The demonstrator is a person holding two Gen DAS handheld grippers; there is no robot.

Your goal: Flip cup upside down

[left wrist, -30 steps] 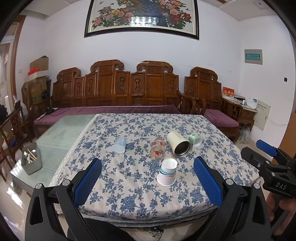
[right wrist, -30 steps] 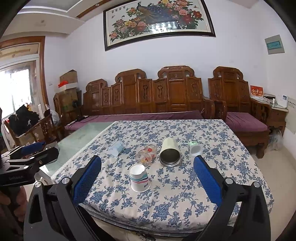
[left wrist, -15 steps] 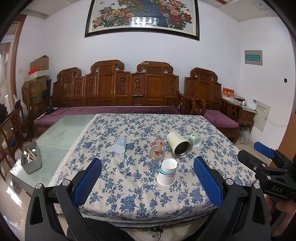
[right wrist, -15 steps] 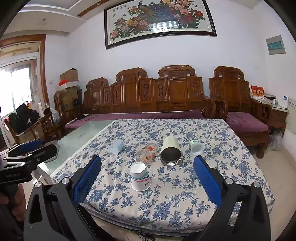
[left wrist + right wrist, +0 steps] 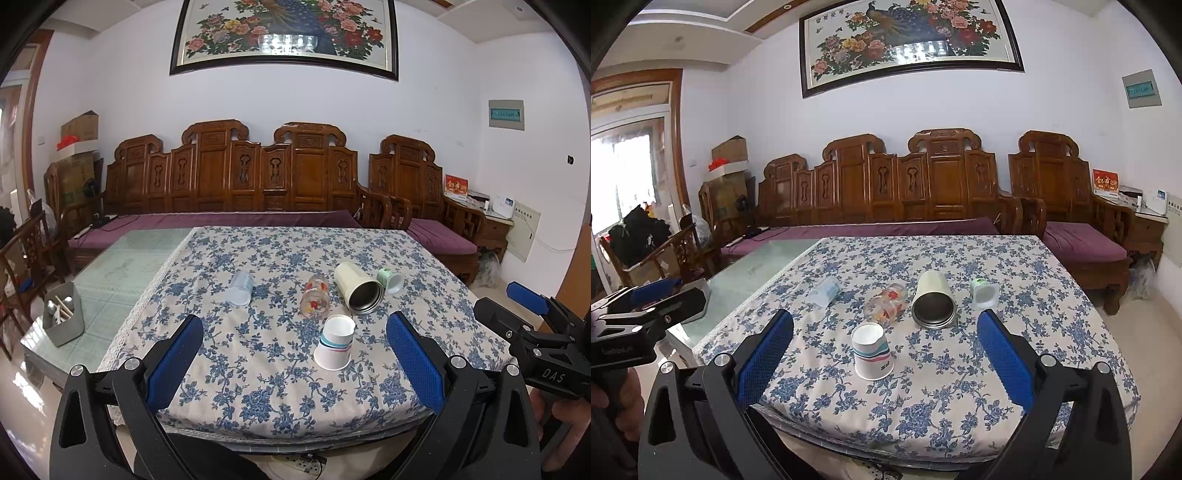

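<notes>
Table (image 5: 258, 398): floral cloth. Left gripper (image 5: 295, 354) and right gripper (image 5: 886, 352): jaws wide apart, empty, short of the near edge. Steel tumbler (image 5: 933, 302): on its side, mouth toward the cameras. Paper cup (image 5: 335, 347) (image 5: 871, 350): near-centre, axis vertical, wide rim down, base up.

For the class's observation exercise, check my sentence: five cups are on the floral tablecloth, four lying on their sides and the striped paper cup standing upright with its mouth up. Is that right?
Not quite. The striped paper cup is already upside down: its wide rim rests on the floral tablecloth and its closed base faces up, as the right wrist view shows. The other four do lie on their sides.
</notes>
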